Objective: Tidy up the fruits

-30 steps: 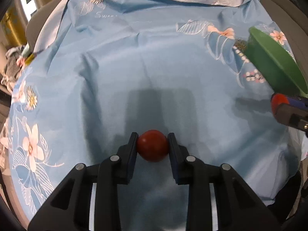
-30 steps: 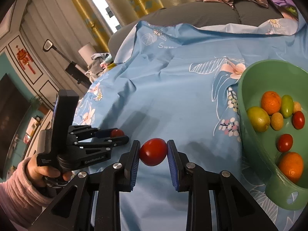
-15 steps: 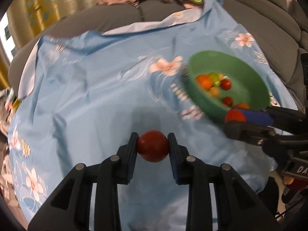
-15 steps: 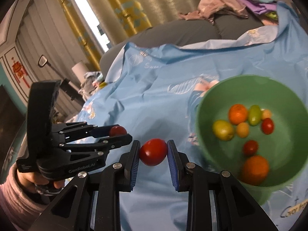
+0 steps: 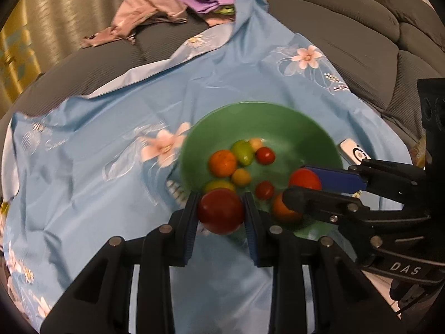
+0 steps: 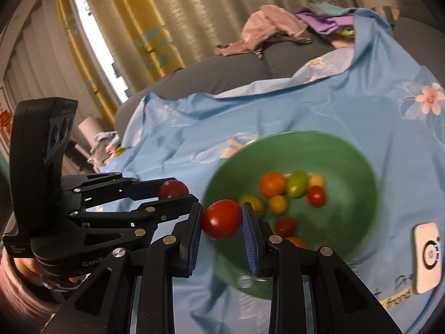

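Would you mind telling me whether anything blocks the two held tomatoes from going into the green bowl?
Nothing visible does. The left tomato and right tomato sit at the open green bowl; only the fruit already inside occupies its floor.

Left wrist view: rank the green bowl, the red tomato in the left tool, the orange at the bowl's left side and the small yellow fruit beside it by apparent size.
1. Green bowl
2. Red tomato, though it is nearest the camera, so it looks bigger than it is
3. Orange
4. Small yellow fruit
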### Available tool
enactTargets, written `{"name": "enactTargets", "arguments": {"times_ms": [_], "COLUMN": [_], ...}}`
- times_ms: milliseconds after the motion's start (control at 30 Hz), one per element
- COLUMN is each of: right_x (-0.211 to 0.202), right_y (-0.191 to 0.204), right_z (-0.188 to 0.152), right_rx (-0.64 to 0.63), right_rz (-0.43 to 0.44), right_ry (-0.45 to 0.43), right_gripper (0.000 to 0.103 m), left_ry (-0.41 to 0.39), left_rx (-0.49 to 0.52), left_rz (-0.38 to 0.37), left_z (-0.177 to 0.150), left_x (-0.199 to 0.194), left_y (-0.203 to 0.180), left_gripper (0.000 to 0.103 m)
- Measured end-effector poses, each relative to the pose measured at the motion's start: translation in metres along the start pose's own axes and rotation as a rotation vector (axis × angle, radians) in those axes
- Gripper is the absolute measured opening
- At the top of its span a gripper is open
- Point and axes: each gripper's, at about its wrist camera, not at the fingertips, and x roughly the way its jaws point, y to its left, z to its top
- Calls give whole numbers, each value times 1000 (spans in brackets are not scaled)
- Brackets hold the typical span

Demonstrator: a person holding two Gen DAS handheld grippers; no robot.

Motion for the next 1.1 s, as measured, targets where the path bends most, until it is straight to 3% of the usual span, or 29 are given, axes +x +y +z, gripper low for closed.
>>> {"name": "enactTargets", "arguments": {"times_ms": [400, 733, 767, 833, 1100], "right_x": [10, 18, 18, 17, -5], "right_y": [-32, -39, -40, -40, -35], "right_z": [4, 3, 3, 4, 21], "right_rx": [20, 18, 21, 25, 23], "right_rz": [-128, -190, -194, -204, -257], "right_ry": [26, 62, 66, 73, 107], "right_gripper": [30, 31, 31, 31, 34], "left_ry": [66, 105, 103, 102, 89], "left_rx": [14, 22, 28, 25, -16], "left_rz": [-45, -14, -7, 20, 118], "left_z": [19, 19, 19, 21, 31], "left_x": [42, 54, 53, 51, 22], "left_y": [-17, -16, -17, -17, -10], "left_gripper": [31, 34, 36, 54, 94]}}
